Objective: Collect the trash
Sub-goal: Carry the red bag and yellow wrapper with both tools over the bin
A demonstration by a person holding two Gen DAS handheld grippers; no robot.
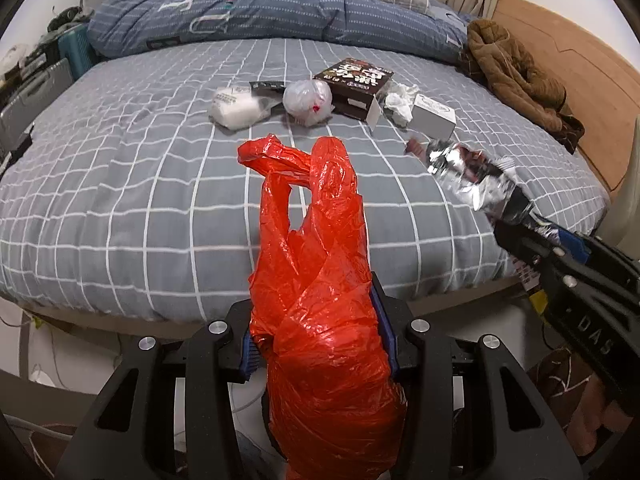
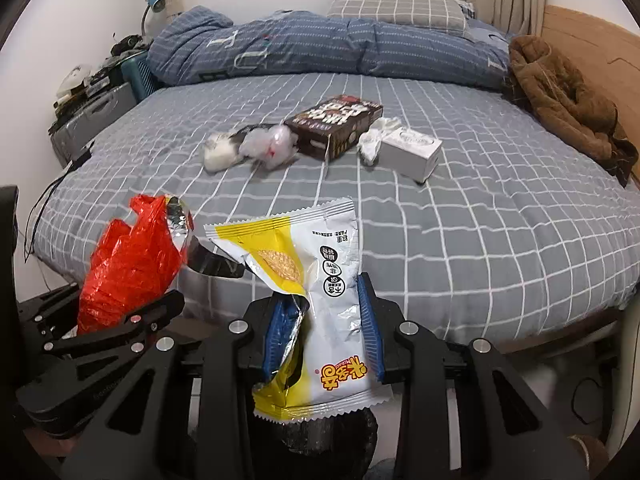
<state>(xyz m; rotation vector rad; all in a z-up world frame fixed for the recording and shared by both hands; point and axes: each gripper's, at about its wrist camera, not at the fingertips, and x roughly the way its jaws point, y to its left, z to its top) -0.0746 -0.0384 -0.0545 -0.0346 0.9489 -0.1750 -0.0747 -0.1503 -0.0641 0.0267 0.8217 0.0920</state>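
Note:
My left gripper (image 1: 320,340) is shut on a crumpled red plastic bag (image 1: 316,300), which stands up between its blue pads at the near edge of the bed. My right gripper (image 2: 324,332) is shut on a yellow and white snack wrapper (image 2: 316,288); from the left wrist view the wrapper's silver inside (image 1: 472,172) shows at the right. In the right wrist view the red bag (image 2: 128,260) and the left gripper (image 2: 168,304) are at the lower left. Further up the bed lie a brown box (image 2: 334,126), a white box (image 2: 412,150), crumpled tissue (image 2: 374,138) and clear plastic bundles (image 2: 268,146).
The bed (image 1: 120,184) has a grey checked sheet, with a rolled blue duvet (image 1: 248,12) and a pillow (image 2: 396,10) at the back. A brown coat (image 2: 568,100) lies along the wooden side board at the right. A cluttered bedside stand (image 2: 96,92) is at the left.

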